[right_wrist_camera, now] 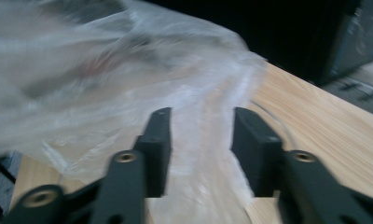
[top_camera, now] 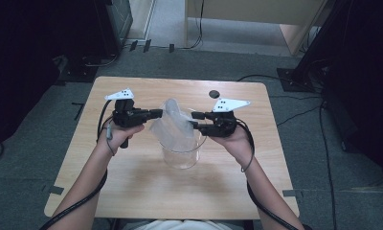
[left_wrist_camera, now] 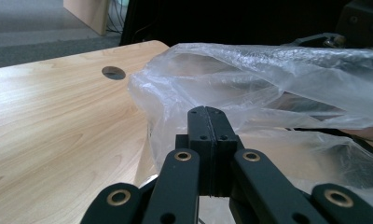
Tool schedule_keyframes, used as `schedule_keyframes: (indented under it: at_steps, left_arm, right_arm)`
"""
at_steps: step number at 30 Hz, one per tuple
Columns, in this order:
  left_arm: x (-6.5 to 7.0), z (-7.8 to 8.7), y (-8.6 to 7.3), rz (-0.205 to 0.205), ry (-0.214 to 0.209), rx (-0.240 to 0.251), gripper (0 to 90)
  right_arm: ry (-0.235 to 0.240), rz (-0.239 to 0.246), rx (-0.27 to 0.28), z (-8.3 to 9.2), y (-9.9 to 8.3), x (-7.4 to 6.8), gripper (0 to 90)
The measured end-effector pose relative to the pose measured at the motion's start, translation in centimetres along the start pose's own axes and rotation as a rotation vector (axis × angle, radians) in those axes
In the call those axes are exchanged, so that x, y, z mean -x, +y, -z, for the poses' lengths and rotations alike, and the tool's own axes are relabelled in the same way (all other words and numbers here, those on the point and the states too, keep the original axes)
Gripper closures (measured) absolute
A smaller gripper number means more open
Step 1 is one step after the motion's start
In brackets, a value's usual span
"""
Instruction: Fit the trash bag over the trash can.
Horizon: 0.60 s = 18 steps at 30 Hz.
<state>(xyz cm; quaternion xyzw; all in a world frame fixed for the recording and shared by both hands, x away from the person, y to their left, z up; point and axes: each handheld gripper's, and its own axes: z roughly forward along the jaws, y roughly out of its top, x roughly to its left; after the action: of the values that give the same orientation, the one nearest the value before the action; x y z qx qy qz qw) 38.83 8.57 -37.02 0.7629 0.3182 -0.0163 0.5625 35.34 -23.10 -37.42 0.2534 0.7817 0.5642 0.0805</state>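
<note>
Centrally, a thin clear plastic bag [top_camera: 173,125] billows above a clear glass jar [top_camera: 181,154] that stands upright near the middle of the wooden table [top_camera: 132,191]. The bag is crumpled and filmy, its lower part draped into or over the jar's mouth; which, the high view does not settle. In that view the left gripper [top_camera: 157,113] reaches in from the left and meets the bag's edge, while the right gripper [top_camera: 195,120] comes from the opposite side, at the bag's right flank just above the jar's rim.

The left gripper view shows what the high view cannot: the left gripper's [left_wrist_camera: 207,122] jaws are pressed tightly together, with the bag [left_wrist_camera: 278,79] rising right behind them. Whether film is pinched between them cannot be made out. It also shows a round hole [left_wrist_camera: 113,72] in the tabletop beyond the bag.

The right gripper view, somewhat blurred, shows the right gripper [right_wrist_camera: 201,135] with its jaws spread apart, a fold of the bag [right_wrist_camera: 128,79] lying in the gap between them, not clamped. Table [right_wrist_camera: 324,126] wood lies to the right.
</note>
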Motion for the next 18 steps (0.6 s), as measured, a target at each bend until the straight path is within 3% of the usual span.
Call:
schedule_keyframes:
  at_steps: [2, 5, 8, 9, 12, 14, 18]
  left_arm:
    - [0.1, -0.3, -0.1, 0.006, -0.014, -0.001, 90.0]
    - [0.7, -1.1, -0.2, -0.006, -0.044, -0.019, 90.0]
    - [1.5, -2.0, -0.3, -0.029, -0.072, -0.044, 90.0]
    - [1.7, -2.2, -0.4, -0.040, -0.076, -0.053, 90.0]
    - [2.0, -2.4, -0.4, -0.058, -0.077, -0.066, 90.0]
    - [2.0, -2.4, -0.4, -0.049, -0.077, -0.066, 90.0]
    - [1.8, -2.0, -0.3, -0.054, -0.056, -0.057, 90.0]
  right_arm:
    - [0.018, 0.037, 0.004, -0.8, 0.0, -0.4, 42.8]
    - [0.019, 0.073, -0.002, -2.0, 0.1, -1.0, 40.4]
    - [0.002, 0.070, -0.022, -3.0, 0.2, -1.3, 49.1]
    - [0.007, 0.052, -0.027, -3.3, 0.2, -1.3, 60.3]
    - [0.001, 0.045, -0.043, -3.6, 0.1, -1.5, 79.2]
    - [-0.010, 0.045, -0.048, -3.4, 0.1, -1.5, 88.1]
    - [-0.003, 0.001, -0.050, -2.7, 0.4, -1.1, 90.0]
